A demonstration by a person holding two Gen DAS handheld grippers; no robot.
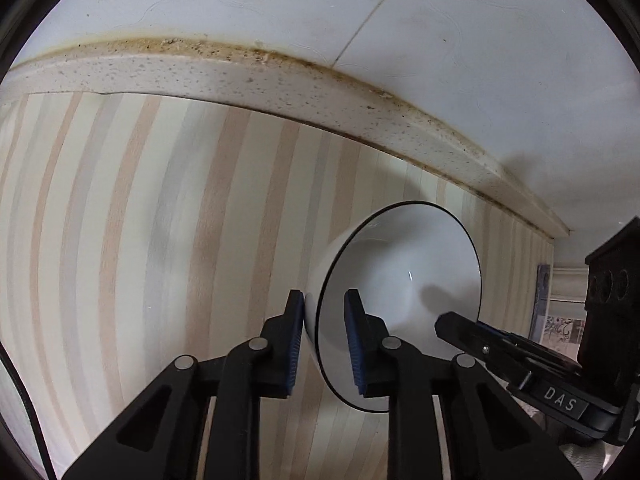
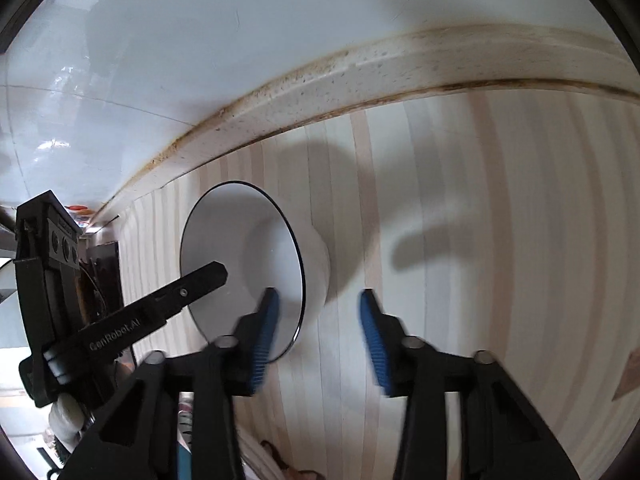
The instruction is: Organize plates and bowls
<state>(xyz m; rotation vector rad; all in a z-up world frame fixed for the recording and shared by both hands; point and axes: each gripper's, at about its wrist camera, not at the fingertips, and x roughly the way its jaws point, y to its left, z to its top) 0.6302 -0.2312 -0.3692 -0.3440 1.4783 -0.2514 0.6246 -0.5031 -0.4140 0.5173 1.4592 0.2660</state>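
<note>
White ceramic with a thin dark rim: a single bowl (image 1: 404, 280) rests on the striped counter (image 1: 160, 240), close to the counter's far edge, where a speckled, stained raised strip (image 1: 240, 76) runs along the foot of a white tiled wall (image 1: 480, 80).

The left hand-held gripper (image 1: 322, 340) is clenched on the bowl's near rim, one blue-padded finger against the outer wall and the other inside the bowl, so the rim is pinched between the pads.

The right hand-held gripper (image 2: 318, 340) hangs over the counter on the bowl's other side. Its jaws stand apart and grasp nothing; in the right wrist view its left finger overlaps the bowl's near rim (image 2: 240, 248), while the other finger is over bare counter (image 2: 520, 240). Whether that left finger touches the bowl I cannot tell.

Each gripper shows at the edge of the other's view, reaching toward the bowl. Shadows of the tools fall on the counter beside it.
</note>
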